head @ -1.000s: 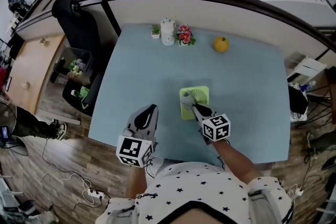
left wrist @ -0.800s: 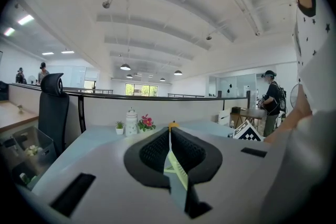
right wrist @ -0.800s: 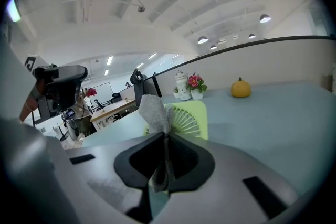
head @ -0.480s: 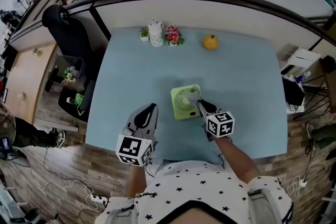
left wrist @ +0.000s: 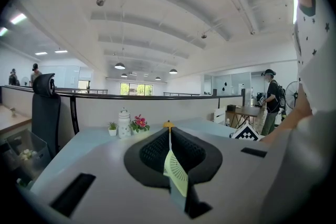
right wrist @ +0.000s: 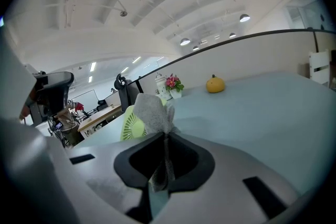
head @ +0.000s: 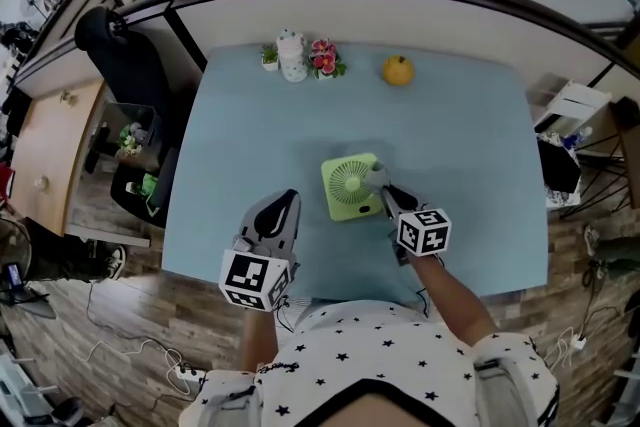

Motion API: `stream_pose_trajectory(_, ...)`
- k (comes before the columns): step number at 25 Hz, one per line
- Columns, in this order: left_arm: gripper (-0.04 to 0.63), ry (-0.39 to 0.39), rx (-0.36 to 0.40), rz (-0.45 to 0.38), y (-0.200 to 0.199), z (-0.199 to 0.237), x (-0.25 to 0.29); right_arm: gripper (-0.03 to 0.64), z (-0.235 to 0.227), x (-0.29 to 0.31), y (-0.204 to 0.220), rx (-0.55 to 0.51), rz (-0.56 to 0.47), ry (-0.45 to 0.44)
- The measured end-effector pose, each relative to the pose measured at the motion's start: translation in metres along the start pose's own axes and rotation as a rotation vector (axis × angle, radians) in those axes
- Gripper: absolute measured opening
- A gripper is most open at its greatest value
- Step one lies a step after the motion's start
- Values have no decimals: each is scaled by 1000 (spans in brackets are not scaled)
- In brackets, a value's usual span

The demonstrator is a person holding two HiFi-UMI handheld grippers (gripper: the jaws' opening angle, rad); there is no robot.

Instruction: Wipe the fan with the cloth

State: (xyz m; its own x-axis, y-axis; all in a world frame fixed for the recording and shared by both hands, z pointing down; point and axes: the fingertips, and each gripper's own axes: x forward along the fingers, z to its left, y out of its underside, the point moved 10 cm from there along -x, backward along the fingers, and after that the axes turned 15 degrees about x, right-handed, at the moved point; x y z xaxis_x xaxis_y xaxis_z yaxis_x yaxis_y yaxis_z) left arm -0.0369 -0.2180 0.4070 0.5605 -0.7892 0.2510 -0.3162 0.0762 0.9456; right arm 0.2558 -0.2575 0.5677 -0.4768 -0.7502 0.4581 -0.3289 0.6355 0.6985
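Now cloth [right wrist: 152, 110] in tongs [right wrist: 165, 139]; fan [head: 350, 187] alongside

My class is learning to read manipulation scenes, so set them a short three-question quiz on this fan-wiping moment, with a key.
1. True or false: the left gripper holds the cloth.
2. Seen from the head view, the cloth sits at the green fan's: A) right edge B) left edge C) near edge.
3. Fill in: the right gripper's jaws are ___ on the cloth.
Key: 1 false, the left gripper is shut and empty; 2 A; 3 shut.
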Motion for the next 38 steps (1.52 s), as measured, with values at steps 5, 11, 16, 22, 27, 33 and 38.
stream_pose_trajectory(5, 34, 1, 4, -2, -1, 1, 1, 26, 2, 1, -3, 6, -2, -4)
stream_pose_trajectory(11, 34, -14, 1, -1, -1, 1, -5, 26, 30, 0, -12, -48, -37, -82)
stream_pose_trajectory(16, 34, -48, -7, 4, 1, 4, -15, 26, 65, 15, -3, -93, 19, -199)
stream_pose_trajectory(22, 34, -96, -19, 17, 6, 8, -31, 26, 87, 33, 26, -159, 137, -257)
stream_pose_trajectory(27, 34, -137, -30, 35, 9, 11, -42, 26, 88, 44, 42, -194, 208, -262)
stream_pose_trajectory(33, 34, -148, -38, 40, 14, 14, -45, 26, 84, 50, 48, -194, 222, -244)
stream_pose_trajectory(38, 34, -123, -33, 32, 12, 12, -37, 26, 74, 45, 40, -175, 191, -216)
